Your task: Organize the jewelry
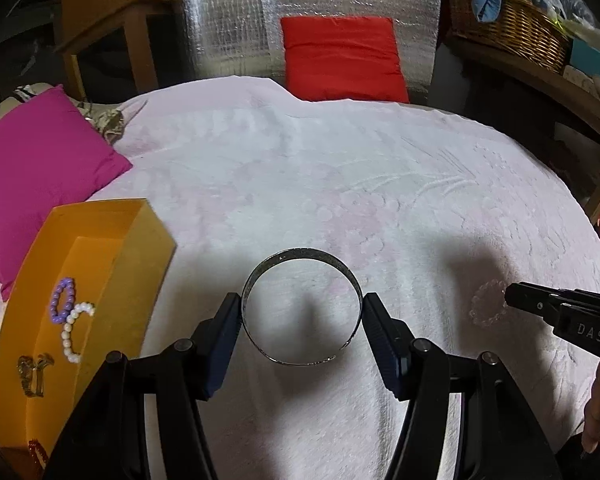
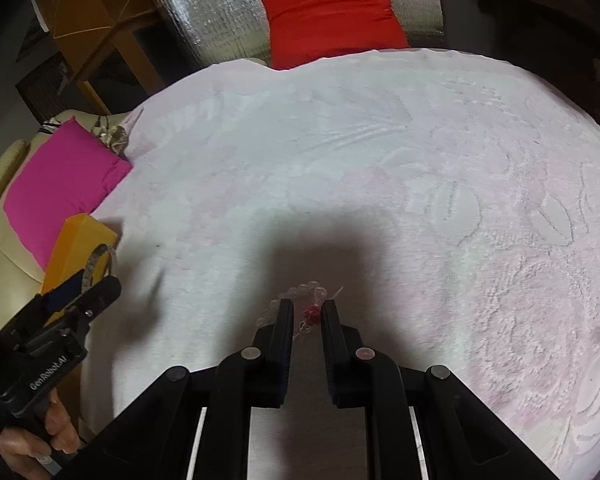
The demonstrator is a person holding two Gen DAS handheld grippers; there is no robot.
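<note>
Silver metal is what your left gripper (image 1: pixel 302 312) has between its fingers: the wide bangle (image 1: pixel 300 308) sits clamped across its full width, one pad pressing each side of the hoop, and judging by its shadow on the pale pink blanket (image 1: pixel 340 168) it looks lifted clear of the cloth. Holding it across the diameter makes sense — a rigid ring gives two firm opposite faces and can't roll out. The orange box (image 1: pixel 100 240) lies just to your left beside the magenta cushion (image 1: pixel 40 168), and it already holds a purple bead bracelet (image 1: pixel 62 298), a white pearl strand (image 1: pixel 74 330) and a brownish-gold piece (image 1: pixel 32 372), so the bangle probably belongs there too; you'd swing left and release over its bare floor. Your right gripper (image 2: pixel 307 312) is low over the clear bead bracelet (image 2: pixel 308 300), its jaws narrowed but still parted, straddling a small red bead (image 2: pixel 311 313) on the strand — not yet gripping, as far as the right wrist view shows. That strand is limp and nearly see-through against the blanket, so closing on the beads themselves rather than on plush pile is the thing to watch.
</note>
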